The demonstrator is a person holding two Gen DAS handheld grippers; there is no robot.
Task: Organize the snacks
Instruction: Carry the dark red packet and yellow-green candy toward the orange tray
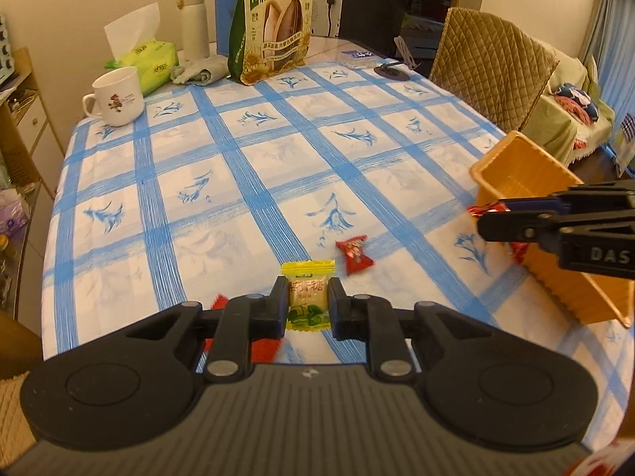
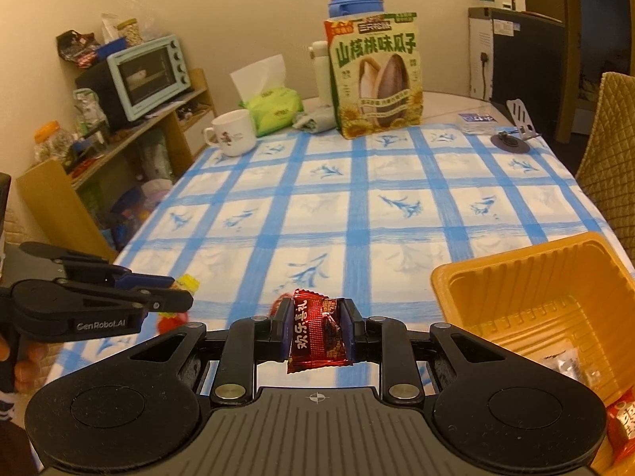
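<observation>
My left gripper (image 1: 308, 303) is clamped on one yellow-wrapped candy (image 1: 308, 297); my right gripper (image 2: 316, 327) pinches one red foil candy (image 2: 317, 331). Just ahead of the left lies another red candy (image 1: 354, 254); more red under its fingers, partly hidden. Orange plastic tray (image 2: 516, 281) right of my right gripper: contents cut off. Far: one sunflower-seed bag (image 2: 375, 75).

The left gripper (image 1: 308, 303) is pitched downward, its jaws closed on a yellow candy (image 1: 308, 296). The right gripper (image 2: 316, 327) is likewise tilted down, clamped on a red candy (image 2: 317, 335). A hand (image 2: 24, 361) is glimpsed behind the left gripper.
</observation>
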